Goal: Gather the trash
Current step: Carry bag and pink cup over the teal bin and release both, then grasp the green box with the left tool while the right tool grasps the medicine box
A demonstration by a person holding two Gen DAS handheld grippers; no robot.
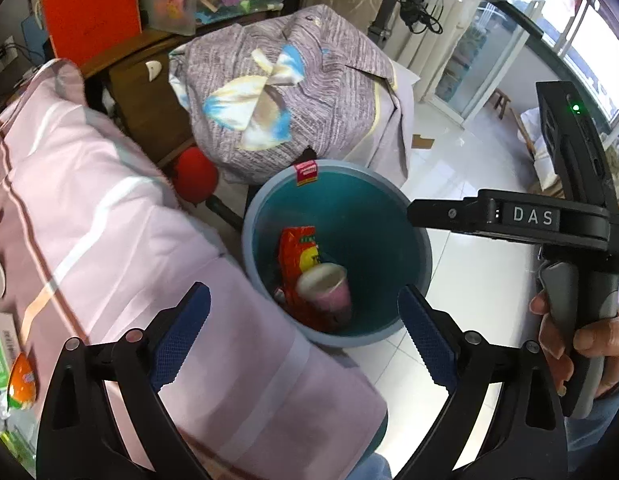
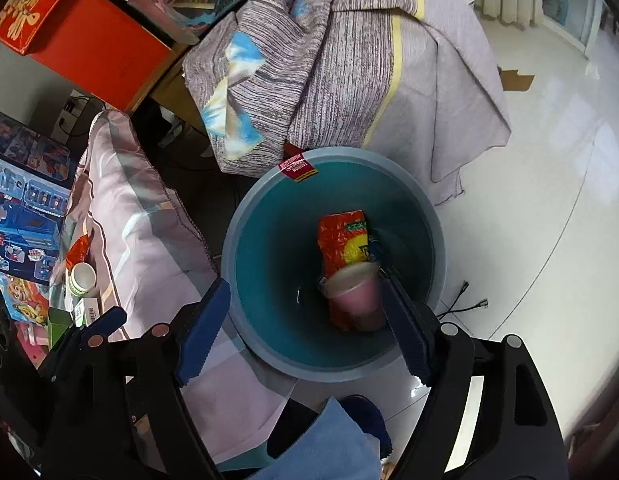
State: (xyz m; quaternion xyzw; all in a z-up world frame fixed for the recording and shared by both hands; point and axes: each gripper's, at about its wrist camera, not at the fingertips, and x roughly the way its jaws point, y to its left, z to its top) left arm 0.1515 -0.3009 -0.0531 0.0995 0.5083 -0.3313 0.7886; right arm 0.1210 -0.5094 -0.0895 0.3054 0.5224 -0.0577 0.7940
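Note:
A round blue trash bin (image 1: pixel 251 216) (image 2: pixel 229 240) stands on the white floor beside a pink cloth-covered surface. Inside it lie a red and yellow snack wrapper (image 1: pixel 297 252) (image 2: pixel 341 240) and a pink paper cup (image 1: pixel 325 288) (image 2: pixel 355 292), the cup resting against the wrapper. My left gripper (image 1: pixel 305 336) hovers open above the bin's near rim, with nothing between its blue pads. My right gripper (image 2: pixel 305 332) is open over the bin too. Its right pad (image 2: pixel 405 332) overlaps the cup's edge in the picture, but neither pad presses on it. A hand (image 1: pixel 589 340) holds the right tool's handle.
The pink striped cloth (image 1: pixel 129 240) covers a surface at left carrying a white cup (image 2: pixel 81 276) and small boxes. A grey striped fabric bundle (image 1: pixel 289 92) sits behind the bin, a red box (image 2: pixel 97 48) beyond. Cable ends (image 2: pixel 469 300) lie on the tiled floor at right.

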